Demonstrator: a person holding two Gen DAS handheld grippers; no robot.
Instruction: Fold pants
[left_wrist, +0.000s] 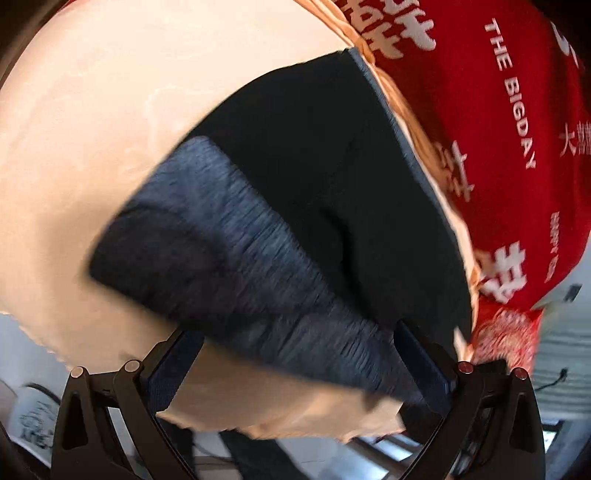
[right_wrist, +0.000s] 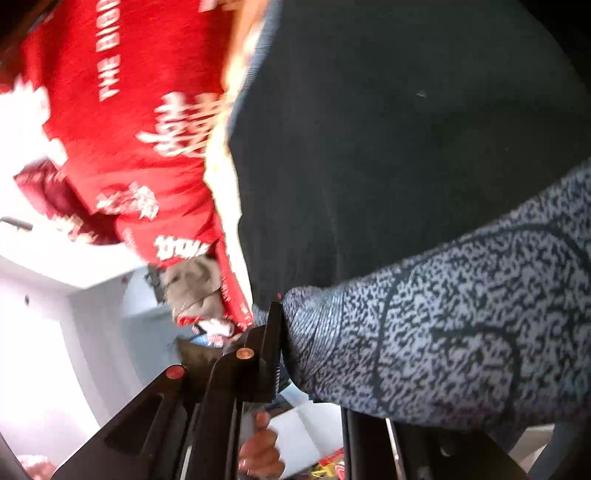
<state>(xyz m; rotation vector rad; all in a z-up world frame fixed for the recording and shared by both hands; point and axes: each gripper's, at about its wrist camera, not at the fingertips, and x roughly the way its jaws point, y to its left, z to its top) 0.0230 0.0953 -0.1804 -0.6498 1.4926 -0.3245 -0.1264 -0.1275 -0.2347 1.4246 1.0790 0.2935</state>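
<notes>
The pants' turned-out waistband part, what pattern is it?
Grey-and-black speckled knit, clearest in the right wrist view.

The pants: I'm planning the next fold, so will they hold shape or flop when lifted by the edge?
Likely floppy: the pants drape limply over the cream cover. Probably light, since the speckled lining hangs from the right tool alone. Their knit looks grippy, not slippery.

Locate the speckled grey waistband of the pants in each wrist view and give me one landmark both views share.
Left wrist view: the speckled grey waistband runs as a blurred diagonal band from centre-left down to the lower right, reaching between the left gripper's spread fingers.
Right wrist view: it fills the lower right, its end bunched against the right gripper's finger.
Shared landmark: the red printed cloth, upper right in the left view, upper left in the right view.
</notes>
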